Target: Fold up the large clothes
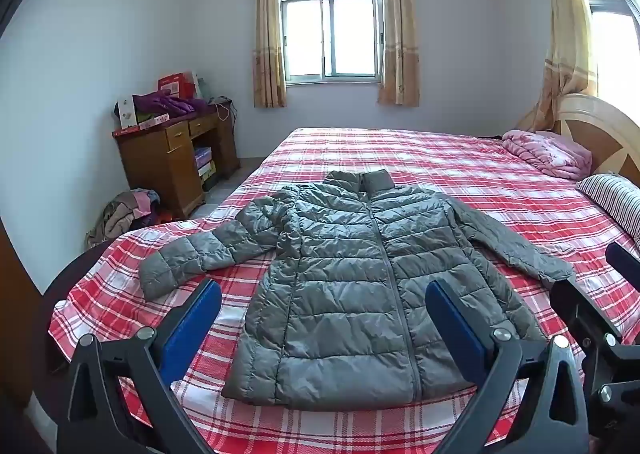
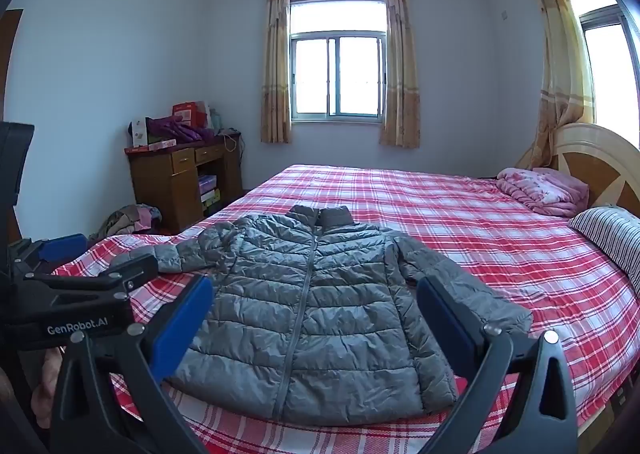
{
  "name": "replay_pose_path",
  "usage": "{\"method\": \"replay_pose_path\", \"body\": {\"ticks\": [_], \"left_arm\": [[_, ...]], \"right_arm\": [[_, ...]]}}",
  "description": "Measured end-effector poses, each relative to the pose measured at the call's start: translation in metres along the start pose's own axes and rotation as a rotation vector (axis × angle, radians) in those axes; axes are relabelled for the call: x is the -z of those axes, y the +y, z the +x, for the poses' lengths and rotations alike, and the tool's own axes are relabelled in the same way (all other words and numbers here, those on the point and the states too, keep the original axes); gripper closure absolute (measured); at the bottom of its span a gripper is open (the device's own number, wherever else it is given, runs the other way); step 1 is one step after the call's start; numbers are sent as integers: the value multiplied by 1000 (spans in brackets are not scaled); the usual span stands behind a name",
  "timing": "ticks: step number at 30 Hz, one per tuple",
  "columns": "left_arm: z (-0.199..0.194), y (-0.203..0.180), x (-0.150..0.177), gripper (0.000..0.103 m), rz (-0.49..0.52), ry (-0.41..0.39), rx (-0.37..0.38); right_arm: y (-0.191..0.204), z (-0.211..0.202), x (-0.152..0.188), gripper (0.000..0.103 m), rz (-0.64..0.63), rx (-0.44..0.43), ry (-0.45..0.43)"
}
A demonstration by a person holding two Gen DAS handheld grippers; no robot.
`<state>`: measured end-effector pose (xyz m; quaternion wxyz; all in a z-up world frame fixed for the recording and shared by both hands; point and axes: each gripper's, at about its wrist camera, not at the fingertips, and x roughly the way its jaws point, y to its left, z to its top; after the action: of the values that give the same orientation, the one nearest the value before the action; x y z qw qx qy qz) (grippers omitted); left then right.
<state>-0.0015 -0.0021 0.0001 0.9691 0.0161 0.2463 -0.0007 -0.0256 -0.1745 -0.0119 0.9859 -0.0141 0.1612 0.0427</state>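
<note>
A grey quilted puffer jacket [image 1: 352, 274] [image 2: 308, 306] lies flat and zipped on the red plaid bed [image 1: 420, 158] [image 2: 460, 222], collar away from me, both sleeves spread out to the sides. My left gripper [image 1: 322, 294] hovers above the jacket's hem, open, nothing between its blue pads. My right gripper [image 2: 314, 292] is also open and hangs over the hem a little further right, holding nothing. In the right wrist view the left gripper's black body [image 2: 72, 306] shows at the left edge; in the left wrist view the right gripper's body [image 1: 592, 318] shows at the right edge.
A folded pink quilt [image 1: 548, 152] [image 2: 540, 190] and a striped pillow [image 1: 616, 202] [image 2: 612, 238] lie by the wooden headboard [image 2: 592, 162] on the right. A cluttered wooden desk [image 1: 176, 158] [image 2: 184, 178] stands at the left wall, with a heap of clothes [image 1: 124, 214] on the floor.
</note>
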Motion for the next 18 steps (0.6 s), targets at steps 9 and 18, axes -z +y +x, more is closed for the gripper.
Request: {"method": "replay_pose_path", "body": {"ticks": [9,18], "left_arm": [[1,-4,4,1,5,-6,-12],[0,3,-1,1,-5,-11,-19]], "right_arm": [[0,1,1,0,1,0,9],[1,2,2,0,3,-3,15]]}}
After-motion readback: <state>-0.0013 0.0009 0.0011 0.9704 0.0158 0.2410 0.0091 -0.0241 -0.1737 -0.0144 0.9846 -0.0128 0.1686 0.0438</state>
